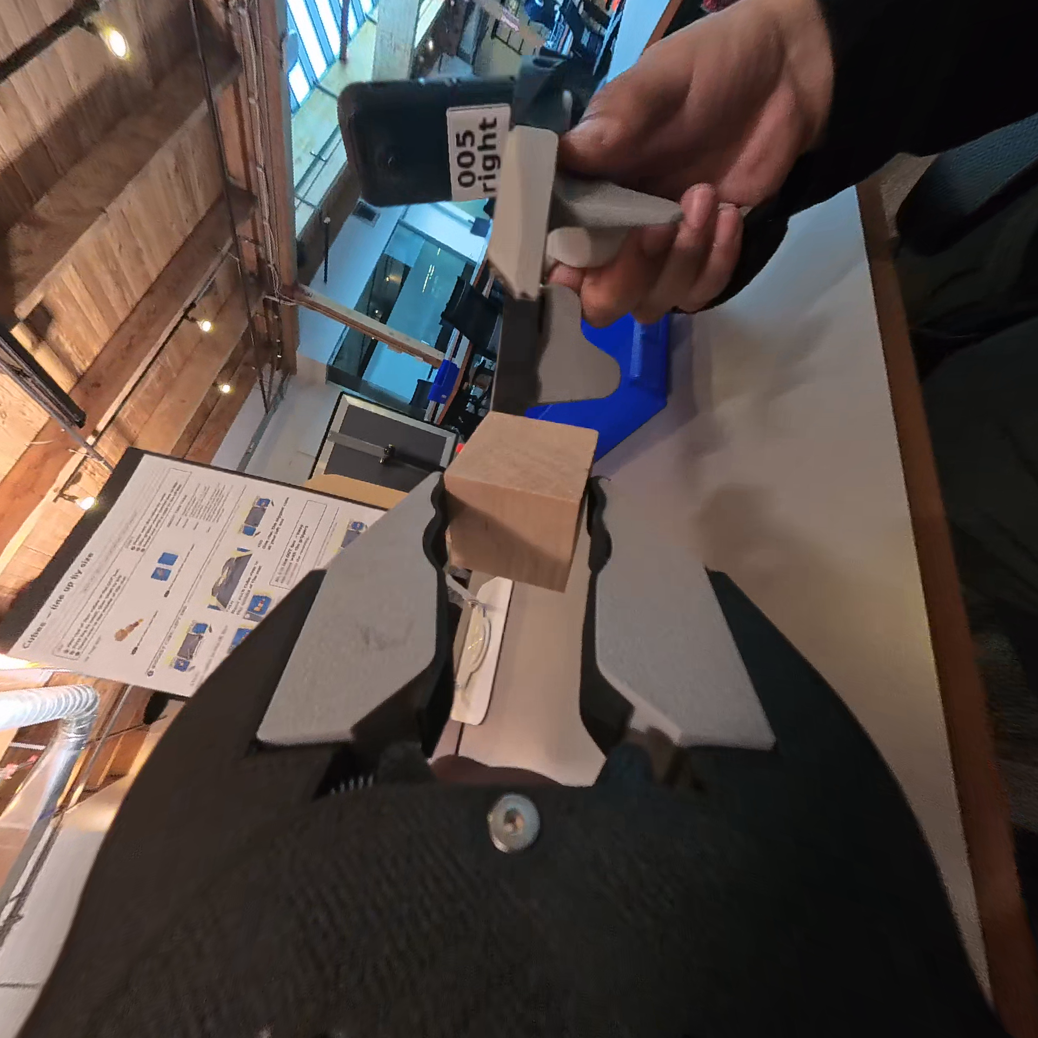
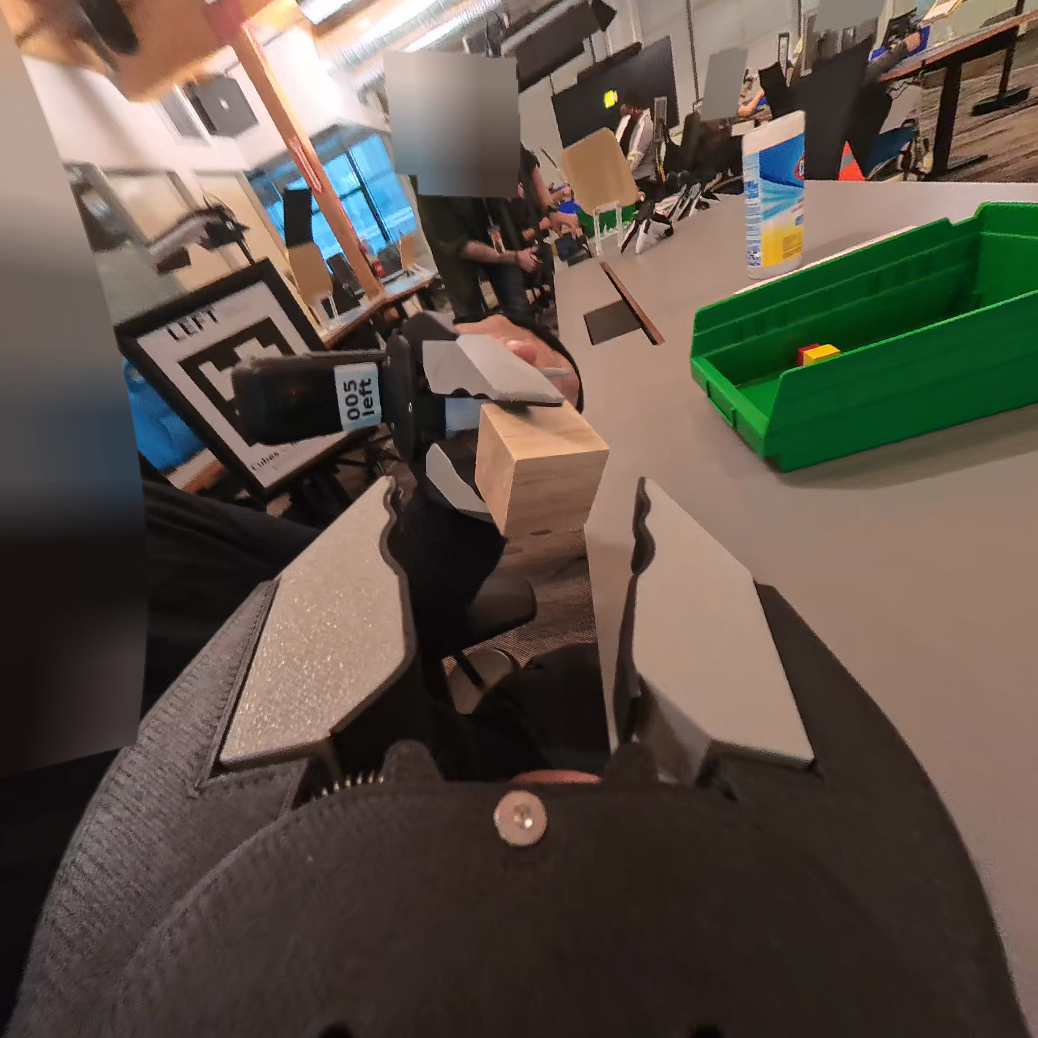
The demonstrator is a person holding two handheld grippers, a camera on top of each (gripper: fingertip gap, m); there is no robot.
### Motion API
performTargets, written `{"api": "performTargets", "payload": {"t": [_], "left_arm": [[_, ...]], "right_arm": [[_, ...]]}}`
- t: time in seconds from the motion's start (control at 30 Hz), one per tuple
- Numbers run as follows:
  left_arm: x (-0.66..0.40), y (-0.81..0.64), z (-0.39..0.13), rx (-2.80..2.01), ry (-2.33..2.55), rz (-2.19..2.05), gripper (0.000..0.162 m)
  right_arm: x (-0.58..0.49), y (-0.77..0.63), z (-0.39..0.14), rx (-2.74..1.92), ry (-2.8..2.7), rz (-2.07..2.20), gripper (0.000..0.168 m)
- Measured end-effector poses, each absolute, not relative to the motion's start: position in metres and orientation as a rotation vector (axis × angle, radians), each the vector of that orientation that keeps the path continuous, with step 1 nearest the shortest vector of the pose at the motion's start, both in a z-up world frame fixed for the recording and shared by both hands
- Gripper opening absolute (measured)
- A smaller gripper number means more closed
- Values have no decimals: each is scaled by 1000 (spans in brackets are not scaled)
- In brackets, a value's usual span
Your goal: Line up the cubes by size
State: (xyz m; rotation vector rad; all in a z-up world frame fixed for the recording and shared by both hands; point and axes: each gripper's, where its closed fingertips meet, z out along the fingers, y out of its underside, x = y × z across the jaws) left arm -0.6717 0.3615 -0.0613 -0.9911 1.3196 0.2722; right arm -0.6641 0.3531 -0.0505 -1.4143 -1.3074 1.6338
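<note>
my left gripper is clamped on a plain wooden cube, its two grey fingers pressed against opposite faces, and the cube is lifted clear of the pale tabletop. the view is rolled on its side, so the table runs up the right of the frame. far to the left of my fingers a printed instruction sheet stands in a black frame. beyond the cube sits a blue bin, partly hidden. above it, a hand grips my other tool, whose grey fingers point toward the cube.

from the right wrist view, a framed black-and-white marker board leans at the left. just beside it the left gripper holds the same wooden cube in the air by the table edge. my right gripper is spread wide with nothing between its fingers; the cube hangs just ahead of the tips, not touching them. farther right a green bin rests on the grey table, with a small red cube and a yellow cube touching each other inside. behind the bin stands a wipes canister.
</note>
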Motion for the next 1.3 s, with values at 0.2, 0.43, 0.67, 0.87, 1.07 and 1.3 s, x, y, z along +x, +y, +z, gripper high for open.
{"api": "performTargets", "payload": {"t": [0.2,0.43,0.67,0.87,1.07,1.3], "left_arm": [[-670,366,-64,-993,1317,272,47],[-664,370,-69,-995,1324,259,47],[-647,371,-75,-964,1354,263,45],[-650,372,-78,-975,1367,268,45],[-650,374,-79,-989,1358,266,45],[-647,372,-78,-964,1369,271,45]], "right_arm": [[-663,350,-52,-1429,-1305,1714,81],[-670,346,-61,-1443,-1343,1645,84],[-679,355,-74,-1492,-1318,1624,69],[-682,361,-79,-1504,-1292,1629,56],[-681,364,-79,-1519,-1270,1652,56],[-679,360,-80,-1530,-1271,1739,56]]}}
